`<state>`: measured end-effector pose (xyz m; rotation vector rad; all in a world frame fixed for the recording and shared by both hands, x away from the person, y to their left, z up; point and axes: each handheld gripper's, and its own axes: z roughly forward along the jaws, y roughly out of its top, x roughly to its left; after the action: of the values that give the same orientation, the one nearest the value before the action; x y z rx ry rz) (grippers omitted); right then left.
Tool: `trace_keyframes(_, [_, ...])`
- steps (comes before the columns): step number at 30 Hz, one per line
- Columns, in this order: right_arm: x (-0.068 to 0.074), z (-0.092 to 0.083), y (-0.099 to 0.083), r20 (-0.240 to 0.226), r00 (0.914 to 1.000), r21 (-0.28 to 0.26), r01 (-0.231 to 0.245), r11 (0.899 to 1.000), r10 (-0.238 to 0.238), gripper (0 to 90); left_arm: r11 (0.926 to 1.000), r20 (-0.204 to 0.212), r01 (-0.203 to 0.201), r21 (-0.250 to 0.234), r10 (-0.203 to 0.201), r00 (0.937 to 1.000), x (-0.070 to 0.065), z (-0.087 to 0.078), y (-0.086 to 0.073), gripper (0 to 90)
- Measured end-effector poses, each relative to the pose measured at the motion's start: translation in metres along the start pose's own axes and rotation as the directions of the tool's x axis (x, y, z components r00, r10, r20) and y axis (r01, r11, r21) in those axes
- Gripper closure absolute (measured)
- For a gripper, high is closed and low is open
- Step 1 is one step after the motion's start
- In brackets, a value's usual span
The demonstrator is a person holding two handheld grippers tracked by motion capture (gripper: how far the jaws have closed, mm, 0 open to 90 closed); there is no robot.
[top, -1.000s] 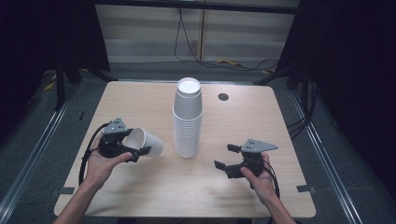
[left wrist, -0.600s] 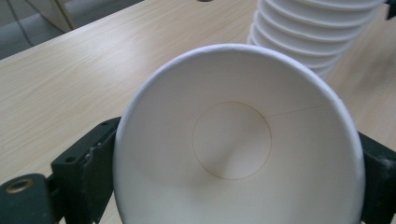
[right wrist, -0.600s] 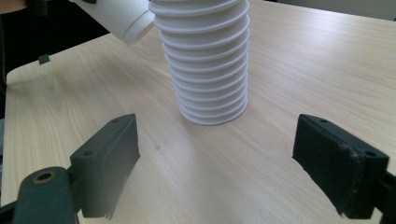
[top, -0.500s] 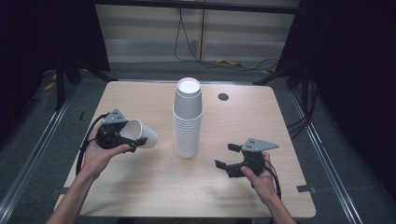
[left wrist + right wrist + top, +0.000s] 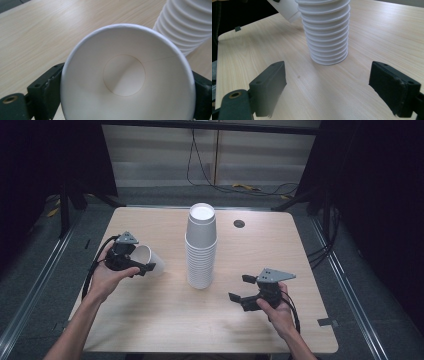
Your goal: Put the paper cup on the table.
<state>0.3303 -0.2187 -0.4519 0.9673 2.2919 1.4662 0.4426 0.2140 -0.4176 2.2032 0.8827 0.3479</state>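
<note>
white paper cup (image 5: 125,75) is pinched on its side by the left gripper (image 5: 134,262), left of the cup stack (image 5: 201,247); the right gripper (image 5: 247,292) is held spread, empty.

Around the wooden table

The light wooden table (image 5: 150,320) has a small dark round hole (image 5: 239,224) near its far edge. Behind the table, black cables (image 5: 260,190) lie on the grey floor (image 5: 165,195) before a pale wall panel (image 5: 155,155). A metal rail (image 5: 30,295) runs along the left side, and a piece of dark tape (image 5: 326,322) sits at the near right corner.
</note>
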Motion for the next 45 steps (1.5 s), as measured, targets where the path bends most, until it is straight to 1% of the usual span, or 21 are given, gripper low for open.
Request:
trace_keyframes(4, [-0.001, -0.002, 0.000, -0.002, 0.9999, -0.004, -0.015, 1.000, 0.015, 13.8, 0.9996, -0.003, 0.010, 0.028, -0.010, 0.9999, 0.004, 0.003, 0.003, 7.3])
trace_keyframes(7, [-0.003, -0.001, 0.000, 0.005, 0.9998, -0.003, -0.020, 1.000, 0.020, 13.8, 0.9969, -0.019, -0.016, 0.077, 0.017, 0.9997, 0.006, 0.008, 0.007, 7.2])
trace_keyframes(10, [-0.003, -0.001, 0.000, 0.000, 0.9998, 0.001, -0.021, 1.000, 0.021, 13.8, 0.9949, -0.016, -0.013, 0.100, 0.014, 0.9998, 0.006, 0.013, 0.008, 7.0])
trace_keyframes(11, [-0.002, -0.001, 0.000, -0.002, 0.9998, 0.002, -0.017, 1.000, 0.017, 13.8, 0.9933, -0.025, -0.023, 0.113, 0.026, 0.9993, 0.005, 0.015, 0.009, 7.0])
trace_keyframes(14, [-0.001, 0.000, 0.000, -0.004, 0.9999, 0.005, -0.010, 1.000, 0.010, 13.8, 0.9932, -0.027, -0.021, 0.114, 0.024, 0.9994, 0.002, 0.020, 0.009, 6.9])
trace_keyframes(16, [-0.001, 0.000, 0.000, 0.004, 1.0000, 0.009, -0.008, 1.000, 0.008, 13.8, 0.9907, -0.050, -0.040, 0.130, 0.047, 0.9976, 0.000, 0.023, 0.010, 6.7])
trace_keyframes(18, [-0.001, 0.000, -0.001, 0.013, 0.9998, 0.010, -0.018, 1.000, 0.018, 13.8, 0.9911, -0.039, -0.042, 0.126, 0.048, 0.9981, -0.001, 0.027, 0.010, 6.6])
trace_keyframes(21, [-0.002, -0.001, -0.001, 0.017, 0.9996, 0.008, -0.023, 1.000, 0.023, 13.8, 0.9890, -0.045, -0.051, 0.139, 0.058, 0.9973, -0.002, 0.033, 0.010, 6.4])
trace_keyframes(22, [-0.002, 0.000, -0.001, 0.015, 0.9996, 0.008, -0.026, 1.000, 0.026, 13.8, 0.9894, -0.045, -0.046, 0.138, 0.053, 0.9976, -0.002, 0.035, 0.010, 6.3])
trace_keyframes(24, [-0.003, 0.001, -0.001, 0.015, 0.9996, 0.014, -0.024, 1.000, 0.024, 13.7, 0.9904, -0.048, -0.052, 0.128, 0.058, 0.9971, -0.002, 0.039, 0.011, 5.7])
trace_keyframes(26, [-0.001, 0.001, -0.001, 0.009, 0.9996, 0.017, -0.026, 1.000, 0.026, 13.7, 0.9903, -0.045, -0.058, 0.126, 0.065, 0.9969, -0.002, 0.040, 0.012, 5.6])
trace_keyframes(28, [0.000, 0.001, -0.001, 0.006, 0.9998, 0.019, -0.018, 1.000, 0.018, 13.7, 0.9922, -0.050, -0.053, 0.113, 0.059, 0.9970, -0.002, 0.042, 0.011, 5.3])
trace_keyframes(30, [0.000, 0.001, -0.001, 0.006, 0.9997, 0.017, -0.025, 1.000, 0.025, 13.7, 0.9912, -0.058, -0.067, 0.114, 0.074, 0.9956, -0.003, 0.043, 0.011, 5.1])
trace_keyframes(32, [-0.001, 0.000, -0.001, 0.004, 0.9997, 0.016, -0.025, 1.000, 0.025, 13.7, 0.9923, -0.059, -0.065, 0.106, 0.071, 0.9957, -0.004, 0.044, 0.010, 4.9])
trace_keyframes(34, [-0.001, -0.001, -0.001, -0.010, 0.9997, 0.018, -0.023, 1.000, 0.023, 13.8, 0.9911, -0.063, -0.080, 0.107, 0.087, 0.9942, -0.005, 0.046, 0.008, 4.7])
trace_keyframes(35, [-0.001, -0.002, -0.001, -0.008, 0.9996, 0.017, -0.026, 1.000, 0.026, 13.7, 0.9925, -0.061, -0.072, 0.099, 0.078, 0.9951, -0.004, 0.047, 0.008, 4.6])
trace_keyframes(37, [-0.001, -0.002, -0.001, -0.006, 0.9996, 0.017, -0.026, 1.000, 0.026, 13.7, 0.9925, -0.051, -0.072, 0.099, 0.077, 0.9957, -0.003, 0.048, 0.008, 4.5])
trace_keyframes(39, [-0.002, -0.002, -0.001, -0.006, 0.9996, 0.017, -0.029, 0.999, 0.029, 13.7, 0.9941, -0.054, -0.062, 0.089, 0.066, 0.9963, -0.003, 0.051, 0.007, 4.5])
trace_keyframes(42, [-0.002, -0.001, -0.002, 0.001, 0.9997, 0.025, -0.023, 0.999, 0.023, 13.8, 0.9924, -0.044, -0.082, 0.092, 0.086, 0.9953, -0.004, 0.055, 0.008, 4.5])
trace_keyframes(43, [-0.001, -0.001, -0.002, 0.007, 0.9998, 0.030, -0.018, 0.999, 0.018, 13.7, 0.9914, -0.034, -0.082, 0.101, 0.086, 0.9957, -0.004, 0.056, 0.008, 4.6])
trace_keyframes(45, [-0.001, -0.001, -0.002, 0.004, 0.9998, 0.030, -0.019, 0.999, 0.019, 13.8, 0.9926, -0.030, -0.075, 0.096, 0.078, 0.9965, -0.004, 0.059, 0.007, 5.2])
